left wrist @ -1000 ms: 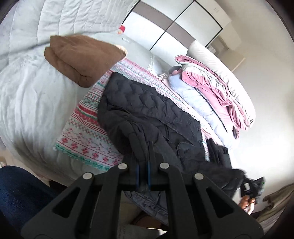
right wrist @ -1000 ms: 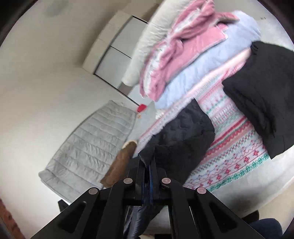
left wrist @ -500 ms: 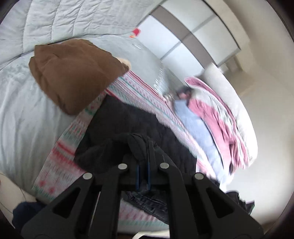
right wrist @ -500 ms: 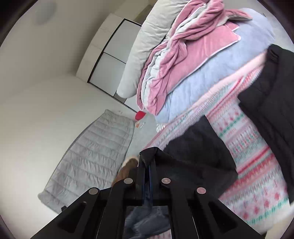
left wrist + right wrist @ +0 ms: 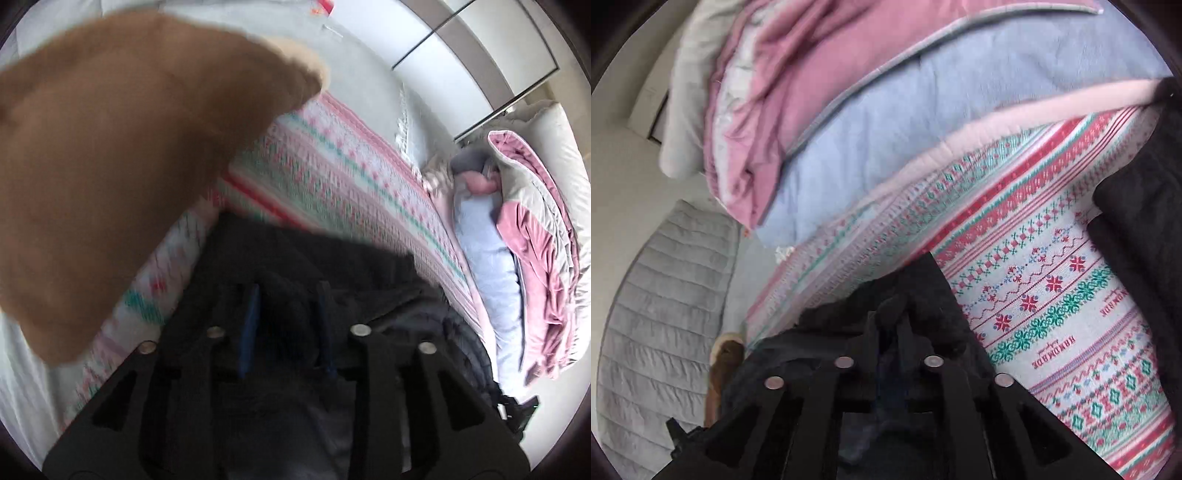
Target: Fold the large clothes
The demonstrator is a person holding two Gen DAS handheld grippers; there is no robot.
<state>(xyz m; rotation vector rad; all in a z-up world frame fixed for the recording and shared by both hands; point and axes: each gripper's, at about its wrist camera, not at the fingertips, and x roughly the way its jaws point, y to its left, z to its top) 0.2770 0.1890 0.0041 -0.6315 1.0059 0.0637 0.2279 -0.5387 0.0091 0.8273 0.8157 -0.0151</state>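
Observation:
A black quilted jacket (image 5: 332,273) lies on a patterned pink, red and green blanket (image 5: 332,166) on the bed. My left gripper (image 5: 288,325) is low over the jacket with its jaws apart and dark fabric bunched between them. My right gripper (image 5: 890,332) is at the jacket's other edge (image 5: 923,295), jaws slightly apart with black fabric between the fingers. The jacket's fold lies flat on the blanket (image 5: 1052,295) in the right wrist view.
A folded brown garment (image 5: 110,166) lies close on the left. A pile of pink, grey and light blue bedding (image 5: 517,229) sits on the right; it also shows in the right wrist view (image 5: 849,103). Another black garment (image 5: 1137,229) lies at the right edge.
Both grippers have carried the jacket's edge forward and down onto the blanket. The left jaws have opened from shut; the right jaws have parted a little.

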